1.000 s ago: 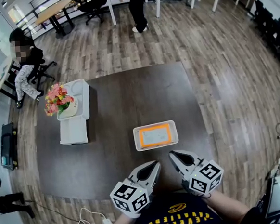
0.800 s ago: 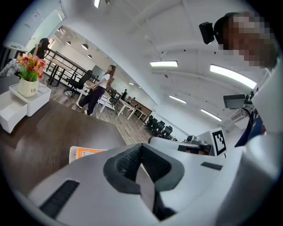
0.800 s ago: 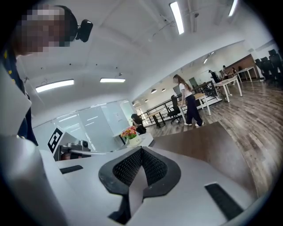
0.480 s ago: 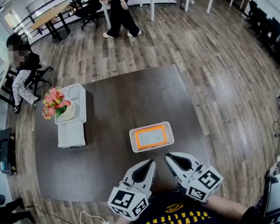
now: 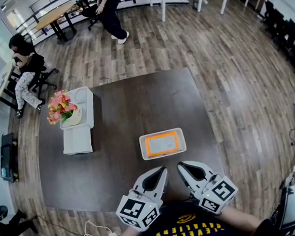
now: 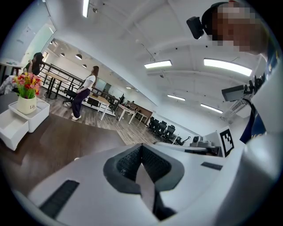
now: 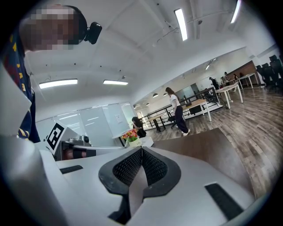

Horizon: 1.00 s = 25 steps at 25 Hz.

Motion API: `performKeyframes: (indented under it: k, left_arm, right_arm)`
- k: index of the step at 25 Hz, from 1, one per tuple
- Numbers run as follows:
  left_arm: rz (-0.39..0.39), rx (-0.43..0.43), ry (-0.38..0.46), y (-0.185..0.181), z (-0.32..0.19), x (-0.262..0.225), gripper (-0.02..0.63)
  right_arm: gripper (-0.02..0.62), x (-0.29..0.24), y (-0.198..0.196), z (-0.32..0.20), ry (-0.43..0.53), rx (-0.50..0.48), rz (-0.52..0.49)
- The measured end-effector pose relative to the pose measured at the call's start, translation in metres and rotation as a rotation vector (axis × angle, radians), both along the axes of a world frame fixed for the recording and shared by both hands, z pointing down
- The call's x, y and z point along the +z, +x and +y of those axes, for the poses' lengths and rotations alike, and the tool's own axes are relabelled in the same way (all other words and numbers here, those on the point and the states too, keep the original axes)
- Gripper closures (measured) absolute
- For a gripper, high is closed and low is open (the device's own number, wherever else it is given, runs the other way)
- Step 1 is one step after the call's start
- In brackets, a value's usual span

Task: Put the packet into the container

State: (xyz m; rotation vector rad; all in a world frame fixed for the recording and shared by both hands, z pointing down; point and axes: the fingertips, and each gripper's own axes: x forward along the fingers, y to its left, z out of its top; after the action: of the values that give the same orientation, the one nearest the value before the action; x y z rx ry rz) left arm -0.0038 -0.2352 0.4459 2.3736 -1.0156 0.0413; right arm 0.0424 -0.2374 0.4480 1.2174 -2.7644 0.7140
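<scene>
An orange packet lies flat inside the white container on the dark table, near its front edge. My left gripper and right gripper hover side by side just in front of the container, apart from it, tips pointing toward it. Both are shut with nothing between the pads. In the left gripper view the gripper has its ribbed pads pressed together, and the right gripper shows the same in its own view. Neither gripper view shows the container.
A white box with a pot of flowers stands at the table's left. A person walks across the wooden floor beyond the table, and another sits at far left. Cables lie on the floor at the near left.
Both grippers have risen slightly in front of the container and stay shut. The packet has not moved. The walking person in the background has moved left.
</scene>
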Motion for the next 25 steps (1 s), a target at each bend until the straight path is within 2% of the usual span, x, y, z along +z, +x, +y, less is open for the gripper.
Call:
performKeyframes:
  k: [25]
  left_arm:
    - [-0.049, 0.007, 0.002, -0.004, -0.002, 0.012, 0.606]
  right_arm:
    - [0.584, 0.011, -0.006, -0.005, 0.005, -0.016, -0.009]
